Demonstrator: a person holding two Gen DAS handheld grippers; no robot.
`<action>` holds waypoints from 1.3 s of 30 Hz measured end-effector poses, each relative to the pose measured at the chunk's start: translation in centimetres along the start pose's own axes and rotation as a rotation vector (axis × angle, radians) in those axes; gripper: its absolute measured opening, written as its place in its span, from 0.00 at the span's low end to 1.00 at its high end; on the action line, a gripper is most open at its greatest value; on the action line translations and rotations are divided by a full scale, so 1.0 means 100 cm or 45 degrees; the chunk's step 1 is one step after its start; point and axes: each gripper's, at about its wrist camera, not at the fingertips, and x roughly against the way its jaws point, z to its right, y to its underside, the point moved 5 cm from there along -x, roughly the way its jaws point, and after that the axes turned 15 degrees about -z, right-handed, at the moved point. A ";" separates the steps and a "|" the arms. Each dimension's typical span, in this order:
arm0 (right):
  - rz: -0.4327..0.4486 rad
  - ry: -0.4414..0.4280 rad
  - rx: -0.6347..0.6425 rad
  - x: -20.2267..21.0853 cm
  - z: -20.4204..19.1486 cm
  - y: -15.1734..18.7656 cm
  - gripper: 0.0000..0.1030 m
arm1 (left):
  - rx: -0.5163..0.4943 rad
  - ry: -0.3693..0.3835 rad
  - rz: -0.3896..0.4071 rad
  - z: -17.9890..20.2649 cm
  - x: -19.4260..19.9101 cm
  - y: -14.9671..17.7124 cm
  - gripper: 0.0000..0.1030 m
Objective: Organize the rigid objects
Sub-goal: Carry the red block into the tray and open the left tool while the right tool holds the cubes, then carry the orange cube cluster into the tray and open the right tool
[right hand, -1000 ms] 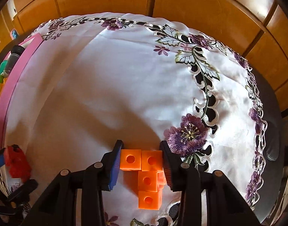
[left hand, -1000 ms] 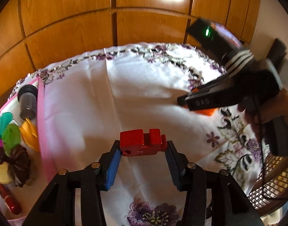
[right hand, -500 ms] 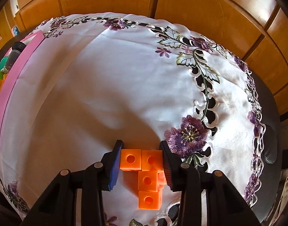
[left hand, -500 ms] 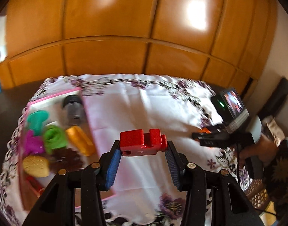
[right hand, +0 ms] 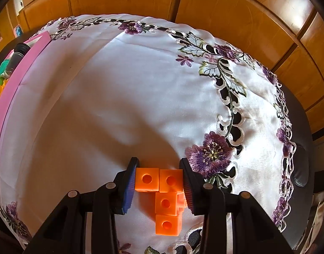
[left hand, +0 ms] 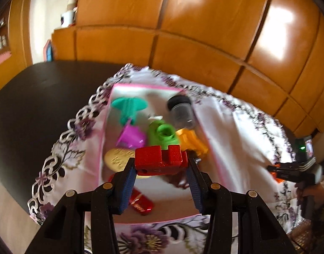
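Note:
My left gripper (left hand: 160, 169) is shut on a glittery red block (left hand: 159, 158) and holds it in the air above the pink-rimmed tray (left hand: 149, 87). The tray holds a teal piece (left hand: 129, 105), a purple piece (left hand: 131, 136), a green piece (left hand: 163, 134), an orange piece (left hand: 192, 140), a gold disc (left hand: 117, 158), a grey jar (left hand: 181, 111) and a red capsule (left hand: 140, 203). My right gripper (right hand: 158, 176) is shut on an orange piece of joined cubes (right hand: 165, 194) low over the white cloth; it also shows at the far right of the left wrist view (left hand: 288, 172).
The white embroidered tablecloth (right hand: 130, 97) covers a dark table (left hand: 35, 97). The tray's pink wall (right hand: 11, 89) stands at the left edge of the right wrist view. Wooden panels (right hand: 225, 6) stand behind the table.
My left gripper has swung left with the red block, from over the bare cloth to above the tray. My right gripper has kept its hold and hardly moved.

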 end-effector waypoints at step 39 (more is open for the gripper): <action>0.014 0.040 0.014 0.001 -0.002 0.001 0.38 | -0.052 -0.156 0.026 0.007 -0.012 0.005 0.56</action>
